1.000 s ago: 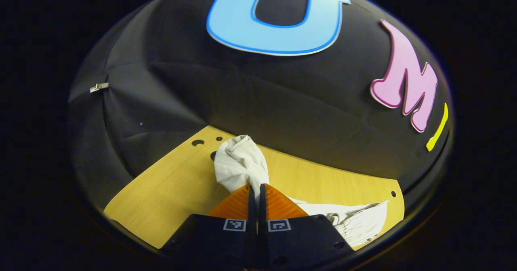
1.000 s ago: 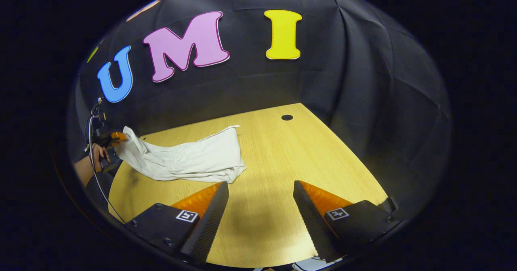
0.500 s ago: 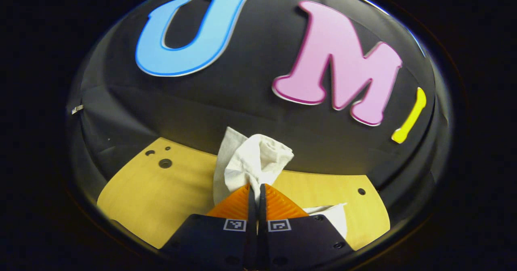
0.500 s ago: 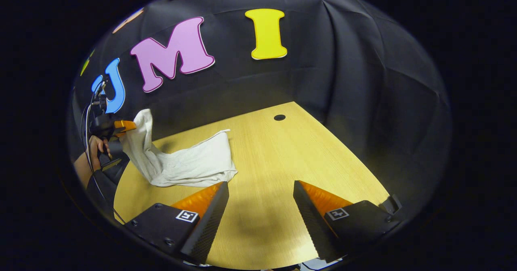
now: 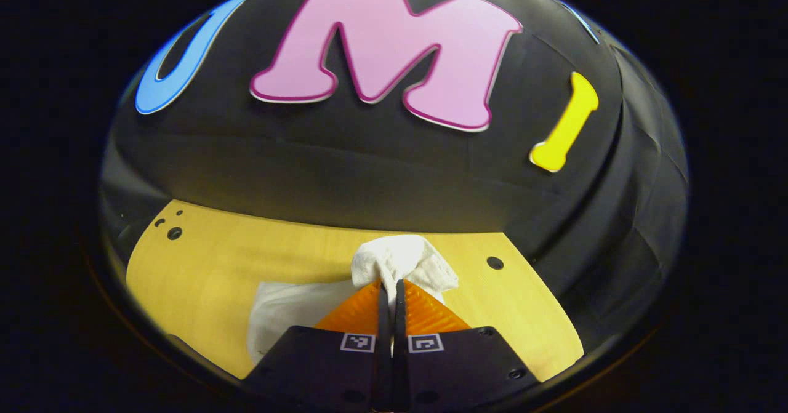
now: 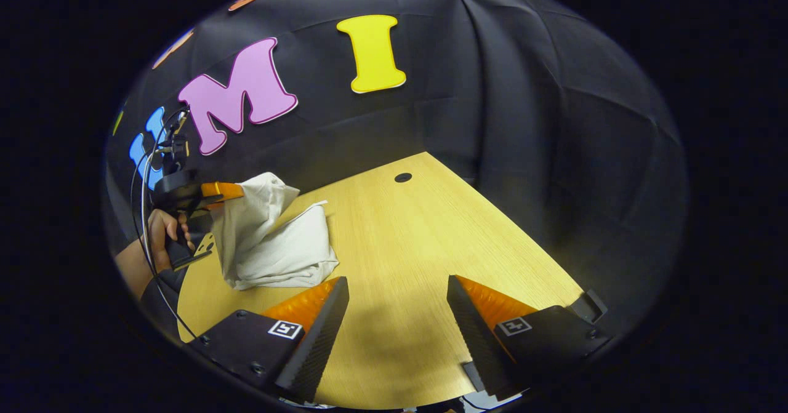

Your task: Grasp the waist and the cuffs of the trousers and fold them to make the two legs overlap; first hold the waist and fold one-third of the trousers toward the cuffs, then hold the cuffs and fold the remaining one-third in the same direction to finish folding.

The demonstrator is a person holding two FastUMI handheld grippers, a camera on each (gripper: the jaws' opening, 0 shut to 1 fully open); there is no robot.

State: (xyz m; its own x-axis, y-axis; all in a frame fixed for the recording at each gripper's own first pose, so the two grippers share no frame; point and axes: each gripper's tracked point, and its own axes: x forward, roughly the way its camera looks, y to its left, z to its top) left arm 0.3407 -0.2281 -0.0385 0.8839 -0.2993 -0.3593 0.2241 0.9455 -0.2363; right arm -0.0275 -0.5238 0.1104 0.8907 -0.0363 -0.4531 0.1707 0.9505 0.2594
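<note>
Since the earlier frames the left gripper (image 5: 391,290) has carried its pinched end of the trousers (image 6: 271,240) up and across, so the cloth that lay stretched out flat now stands bunched and partly doubled over itself. Left gripper: fingers pressed together on a wad of the white fabric, which bulges out just beyond the tips in the left gripper view. In the right gripper view the same gripper (image 6: 231,189) is seen farther off, held by a hand (image 6: 161,231) at the desk's left edge, with the cloth hanging down from it in a steep drape. Right gripper (image 6: 397,290): fingers wide apart, nothing between them, hovering above bare desk (image 6: 431,234) with the trousers just beyond its left finger, not touching. Trousers: white, creased, lower part resting on the desk's left portion, upper part lifted clear. Which end is gripped, waist or cuffs, cannot be told.
</note>
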